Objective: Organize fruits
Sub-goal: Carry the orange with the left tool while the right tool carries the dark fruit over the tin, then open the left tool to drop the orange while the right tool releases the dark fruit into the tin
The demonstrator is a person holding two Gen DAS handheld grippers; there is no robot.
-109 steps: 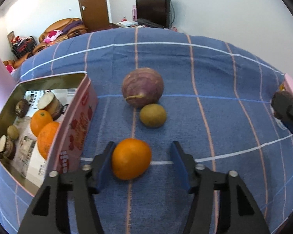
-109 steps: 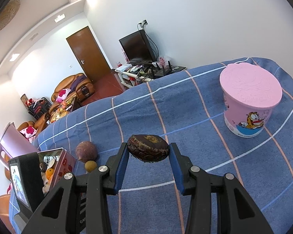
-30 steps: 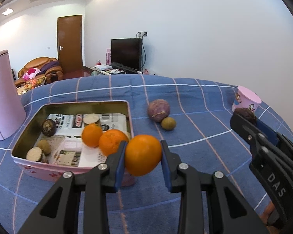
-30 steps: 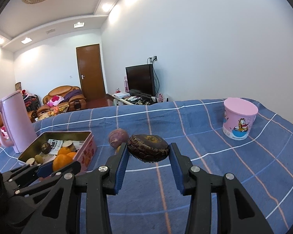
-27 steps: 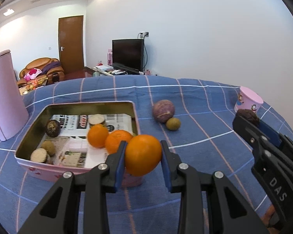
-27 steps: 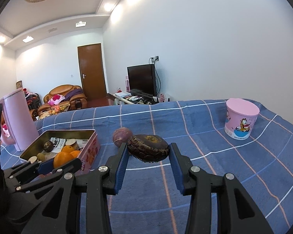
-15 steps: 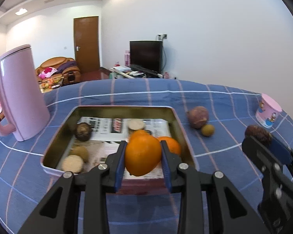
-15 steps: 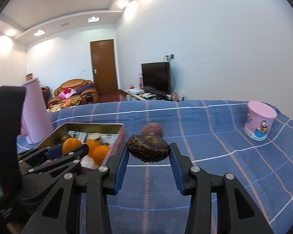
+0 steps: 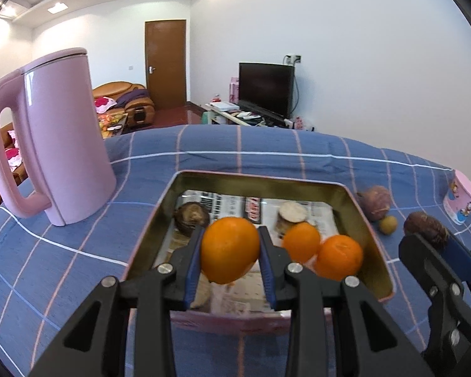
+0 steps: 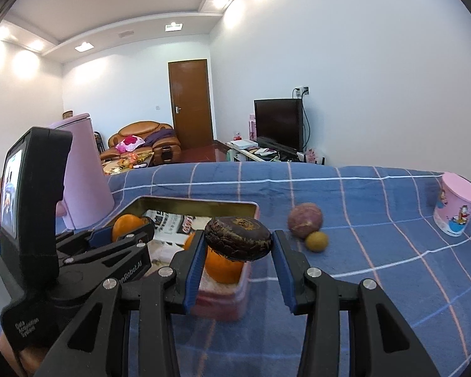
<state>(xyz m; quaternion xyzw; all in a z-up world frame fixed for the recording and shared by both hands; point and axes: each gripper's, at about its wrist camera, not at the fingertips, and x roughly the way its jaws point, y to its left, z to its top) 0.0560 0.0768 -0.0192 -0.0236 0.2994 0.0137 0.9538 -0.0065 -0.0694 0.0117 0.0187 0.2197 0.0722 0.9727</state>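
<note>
We hold an orange [image 9: 230,248] clamped in our left tool [image 9: 230,259] above the near end of the tin [image 9: 373,242]. Our right tool [image 10: 238,259], just right of the tin, is clamped on a dark wrinkled fruit [image 10: 238,238].

From my remote station I count:

- Oranges: three, namely one held orange [image 9: 229,249] and two oranges in the tin [image 9: 300,242] [image 9: 339,257].
- Dark wrinkled fruit [image 10: 238,238]: one.
- Purple round fruit [image 10: 305,216]: one.
- Small yellow-green fruit [image 10: 316,241]: one.
- Brown pieces in the tin: at least two, a dark one [image 9: 191,218] and a pale cut-faced one [image 9: 291,216]; more may be hidden.
- Tin [image 9: 350,202]: one.
- Pink kettle [image 9: 58,135]: one.
- Pink cup [image 10: 457,208]: one.
- Grippers: two.
</note>
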